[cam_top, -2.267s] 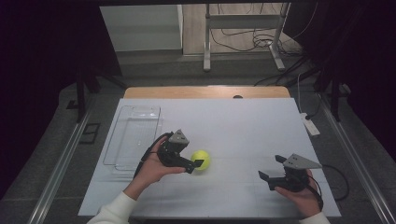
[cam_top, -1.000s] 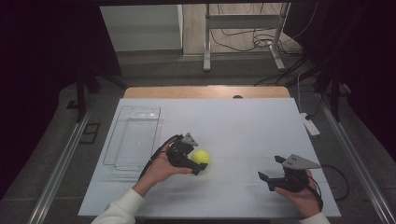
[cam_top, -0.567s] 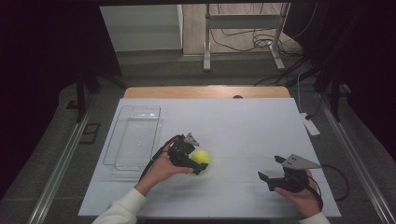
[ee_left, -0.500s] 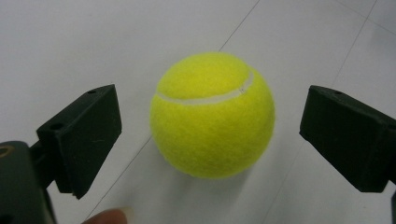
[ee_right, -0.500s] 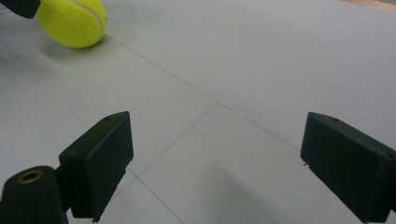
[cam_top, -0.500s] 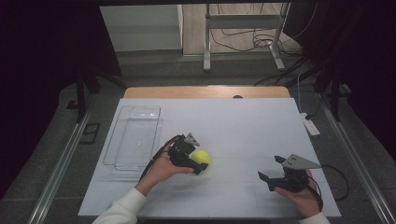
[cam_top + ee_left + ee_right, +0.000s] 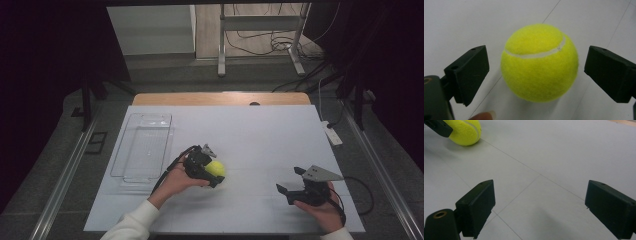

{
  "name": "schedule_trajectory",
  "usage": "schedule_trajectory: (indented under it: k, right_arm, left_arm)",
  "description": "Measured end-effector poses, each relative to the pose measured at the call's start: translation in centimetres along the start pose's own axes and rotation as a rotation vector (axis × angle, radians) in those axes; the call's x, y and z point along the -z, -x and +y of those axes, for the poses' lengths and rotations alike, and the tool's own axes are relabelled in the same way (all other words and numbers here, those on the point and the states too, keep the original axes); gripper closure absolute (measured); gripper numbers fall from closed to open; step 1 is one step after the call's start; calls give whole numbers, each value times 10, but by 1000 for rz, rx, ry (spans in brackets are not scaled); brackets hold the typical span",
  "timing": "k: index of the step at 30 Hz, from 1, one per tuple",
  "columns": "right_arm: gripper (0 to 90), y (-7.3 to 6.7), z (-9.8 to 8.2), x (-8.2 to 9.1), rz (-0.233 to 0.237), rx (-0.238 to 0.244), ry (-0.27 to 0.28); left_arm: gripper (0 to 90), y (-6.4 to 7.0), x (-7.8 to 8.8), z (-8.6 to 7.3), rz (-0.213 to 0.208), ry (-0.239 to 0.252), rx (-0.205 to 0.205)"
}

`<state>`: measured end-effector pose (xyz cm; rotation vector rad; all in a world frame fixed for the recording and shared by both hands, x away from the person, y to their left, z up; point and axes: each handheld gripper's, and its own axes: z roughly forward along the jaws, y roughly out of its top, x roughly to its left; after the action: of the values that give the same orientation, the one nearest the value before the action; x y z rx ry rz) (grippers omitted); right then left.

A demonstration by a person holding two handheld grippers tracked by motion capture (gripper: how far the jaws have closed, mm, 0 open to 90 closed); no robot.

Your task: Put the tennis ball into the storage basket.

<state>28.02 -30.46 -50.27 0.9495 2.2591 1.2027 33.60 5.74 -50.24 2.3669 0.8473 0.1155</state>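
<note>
Tennis ball [image 7: 539, 62] sits on the white table [image 7: 260, 130] between the left gripper's [image 7: 207, 172] spread fingers [image 7: 467, 72], which have just been opening and don't touch it. Right gripper [image 7: 295, 191] rests open, well apart, evidently idle.

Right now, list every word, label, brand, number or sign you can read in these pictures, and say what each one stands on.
None can be read.
Tennis ball: a white seam, no brand print on the side that shows.
Left gripper and right gripper: plain black jaws, no marking.
Table: thin lines, no writing.
Clear tray: no label.
</note>
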Motion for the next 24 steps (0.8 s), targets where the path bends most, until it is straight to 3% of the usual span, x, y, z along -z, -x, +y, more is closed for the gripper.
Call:
schedule_trajectory:
  k: [6,12,24]
  right_arm:
    - [98,0,0,0,1,-1,0]
    - [98,1,0,0,-3,-2,-2]
    - [98,1,0,0,-1,-6,2]
  left_arm:
    - [105,2,-4,0,10,-9,-5]
    - [256,3,-6,0,20,-27,-24]
    - [269,5,-5,0,33,-26,-55]
